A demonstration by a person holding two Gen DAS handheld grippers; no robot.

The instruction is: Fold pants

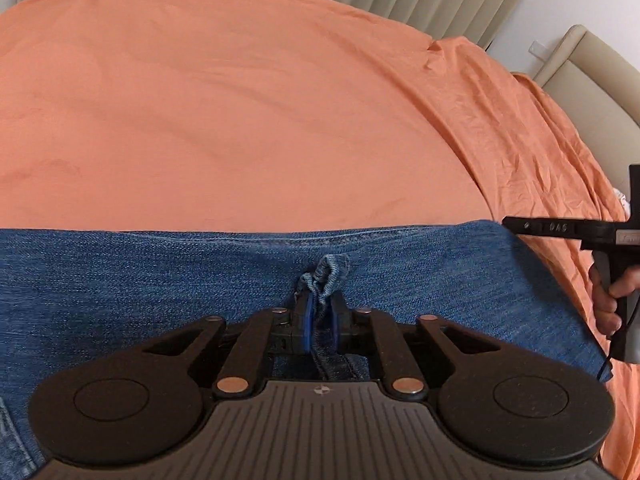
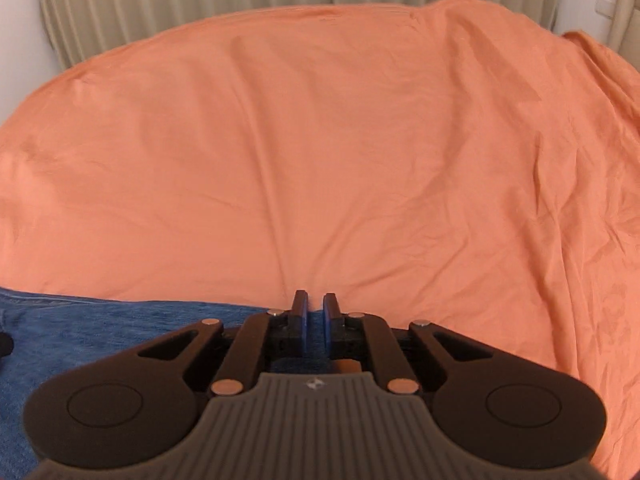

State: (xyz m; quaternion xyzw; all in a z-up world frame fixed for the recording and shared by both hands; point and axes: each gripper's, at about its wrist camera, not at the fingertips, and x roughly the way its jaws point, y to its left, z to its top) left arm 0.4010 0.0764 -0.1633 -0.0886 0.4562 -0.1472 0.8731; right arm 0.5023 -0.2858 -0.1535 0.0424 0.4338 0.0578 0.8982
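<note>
- The pants (image 1: 160, 300), blue denim, lie flat along the near edge of the bed, on its orange sheet (image 1: 240, 120); their far edge runs as a stitched line across the sheet.
- The left hand-held gripper (image 1: 320, 320) pinches a small bunched tuft of denim (image 1: 328, 276) that stands up between its blue pads, so it grasps the pants.
- The right hand-held gripper (image 2: 314, 320) is clenched, its tips just past the right end of the denim over the sheet; in its own view no cloth shows between the pads.
- Step in hand, as a judgement: you are taking hold of the pants at two points in order to lift and fold them.
- To do it well, make sure that the left pinch takes every layer you mean to carry, not the top ply alone.
- Reopen the right hand-held gripper and set it on the denim's edge, since it appears to have closed on nothing.
- Lift both holds evenly, so that the fold line stays straight.
- Hidden or unclear: each gripper body covers the denim nearest you, so waistband, legs and hems cannot be told apart.
- The left end of the pants is cut off.
- In the left view only the right tool's handle and the person's fingers (image 1: 612, 300) show at the frame's right edge.
</note>
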